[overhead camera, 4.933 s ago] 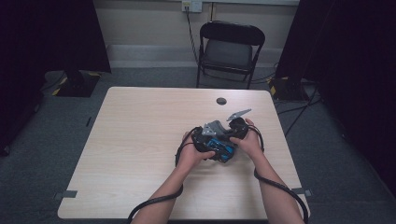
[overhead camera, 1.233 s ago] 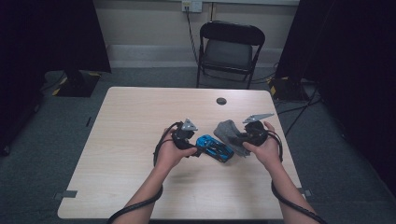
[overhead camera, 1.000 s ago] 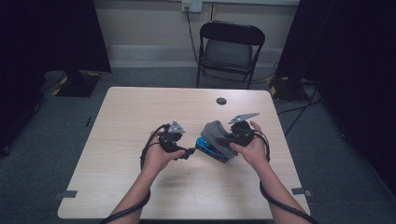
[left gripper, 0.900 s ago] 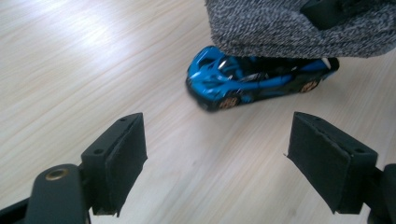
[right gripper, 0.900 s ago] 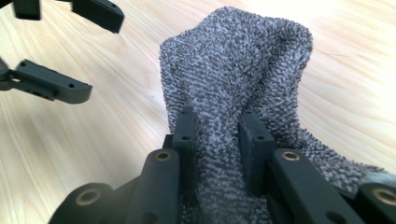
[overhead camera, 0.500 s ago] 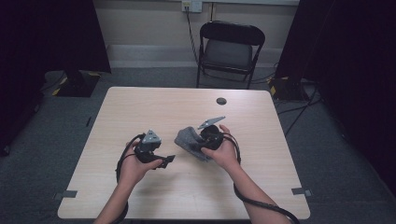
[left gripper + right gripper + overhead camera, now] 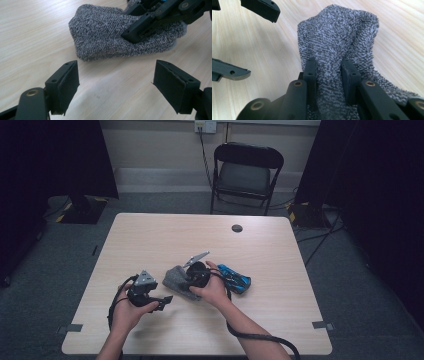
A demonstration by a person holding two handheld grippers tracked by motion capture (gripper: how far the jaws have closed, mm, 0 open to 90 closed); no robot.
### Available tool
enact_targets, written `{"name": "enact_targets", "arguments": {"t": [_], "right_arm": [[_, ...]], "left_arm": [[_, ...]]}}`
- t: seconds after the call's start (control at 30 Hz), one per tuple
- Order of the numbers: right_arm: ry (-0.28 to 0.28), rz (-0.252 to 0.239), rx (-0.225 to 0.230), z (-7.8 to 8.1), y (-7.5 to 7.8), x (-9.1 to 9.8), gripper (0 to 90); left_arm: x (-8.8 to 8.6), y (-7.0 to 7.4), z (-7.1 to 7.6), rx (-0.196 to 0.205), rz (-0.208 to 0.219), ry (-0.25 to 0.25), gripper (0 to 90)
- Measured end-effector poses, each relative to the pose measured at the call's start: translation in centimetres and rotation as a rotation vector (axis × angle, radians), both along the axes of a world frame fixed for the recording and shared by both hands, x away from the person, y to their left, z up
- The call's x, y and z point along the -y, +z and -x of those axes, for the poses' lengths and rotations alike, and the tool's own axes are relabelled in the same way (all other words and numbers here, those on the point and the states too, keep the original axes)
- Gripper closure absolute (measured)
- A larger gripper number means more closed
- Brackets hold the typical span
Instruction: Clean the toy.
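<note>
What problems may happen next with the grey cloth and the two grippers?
1. The right gripper pinches only a narrow fold of the grey cloth; its jaws have just been opening a little, so the cloth may slip out.
2. The open left gripper is close to the cloth's free end and may knock the right gripper's jaws.
3. The blue toy car lies beside the right hand, which might push it.

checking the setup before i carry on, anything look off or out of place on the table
Nothing is spilled or damaged. The grey sock lies bunched, pinched by the right gripper, whose jaws have just been opening slightly. The left gripper sits open, short of it. A blue toy car lies beside the right hand, and a small dark disc sits apart, near the far edge.
</note>
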State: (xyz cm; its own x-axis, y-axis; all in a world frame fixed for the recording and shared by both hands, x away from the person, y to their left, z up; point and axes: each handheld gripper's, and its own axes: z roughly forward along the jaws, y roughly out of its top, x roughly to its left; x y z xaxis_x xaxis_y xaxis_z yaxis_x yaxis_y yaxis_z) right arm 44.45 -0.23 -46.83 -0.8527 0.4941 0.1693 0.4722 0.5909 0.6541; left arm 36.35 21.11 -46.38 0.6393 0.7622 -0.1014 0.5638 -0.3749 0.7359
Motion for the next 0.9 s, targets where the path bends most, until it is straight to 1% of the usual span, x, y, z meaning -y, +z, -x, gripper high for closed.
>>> {"name": "enact_targets", "arguments": {"t": [0.07,0.13,0.2,0.23,0.27,0.3,0.37,0.43,0.47,0.53,0.57,0.6,0.63,0.67,0.7,0.77,0.83,0.9], "right_arm": [[-0.002,0.004,-0.009,0.0,-0.4,-0.5,64.8],[0.003,0.006,-0.016,-0.1,-0.8,-0.9,55.9],[0.005,-0.006,-0.015,0.0,-0.8,-1.0,49.1],[0.002,-0.019,-0.020,0.0,-0.8,-0.9,43.7],[-0.002,-0.028,-0.033,0.0,-0.7,-0.9,40.3],[0.002,-0.029,-0.030,0.0,-0.5,-0.8,40.2],[0.014,-0.013,0.011,0.2,0.1,-0.4,38.6],[0.013,-0.030,0.021,0.2,0.7,0.3,39.0],[-0.003,-0.030,0.037,0.1,1.0,0.8,39.7],[-0.024,-0.030,0.059,-0.1,1.5,1.8,45.5],[-0.036,-0.032,0.062,-0.2,1.7,2.3,46.2],[-0.049,-0.031,0.079,-0.5,1.8,2.8,49.0],[-0.060,-0.027,0.092,-0.7,1.8,3.3,54.3],[-0.067,-0.025,0.081,-1.0,1.8,3.8,55.1],[-0.080,-0.021,0.075,-1.2,1.7,4.1,54.9],[-0.097,-0.012,0.100,-1.7,1.6,4.6,54.9],[-0.109,-0.011,0.098,-2.0,1.4,5.0,58.0],[-0.120,-0.003,0.107,-2.3,1.2,5.1,57.2]], "left_arm": [[-0.2,-0.1,0.2,-0.002,0.004,0.012,20.4],[-0.1,-0.2,0.4,-0.004,0.007,0.002,20.6],[0.0,-0.3,0.5,-0.007,0.002,0.000,20.8],[0.0,-0.4,0.5,-0.016,0.002,-0.002,20.9],[0.1,-0.5,0.5,-0.020,0.000,-0.006,20.8],[0.2,-0.6,0.6,-0.026,-0.001,-0.010,20.9],[0.4,-0.6,0.6,-0.025,-0.005,-0.018,20.8],[0.7,-0.6,0.7,-0.025,0.003,-0.019,20.9],[0.8,-0.6,0.7,-0.028,0.004,-0.024,20.9],[1.1,-0.6,0.7,-0.032,0.010,-0.029,21.4],[1.3,-0.6,0.7,-0.034,0.007,-0.032,21.5],[1.4,-0.6,0.8,-0.040,0.008,-0.038,21.5],[1.6,-0.6,0.8,-0.042,0.016,-0.039,21.5],[1.8,-0.6,0.8,-0.048,0.028,-0.043,21.6],[2.0,-0.6,0.9,-0.046,0.029,-0.049,21.9],[2.4,-0.6,0.9,-0.055,0.036,-0.061,22.2],[2.8,-0.7,0.9,-0.066,0.040,-0.068,22.1],[3.0,-0.7,0.8,-0.074,0.037,-0.072,21.9]]}}
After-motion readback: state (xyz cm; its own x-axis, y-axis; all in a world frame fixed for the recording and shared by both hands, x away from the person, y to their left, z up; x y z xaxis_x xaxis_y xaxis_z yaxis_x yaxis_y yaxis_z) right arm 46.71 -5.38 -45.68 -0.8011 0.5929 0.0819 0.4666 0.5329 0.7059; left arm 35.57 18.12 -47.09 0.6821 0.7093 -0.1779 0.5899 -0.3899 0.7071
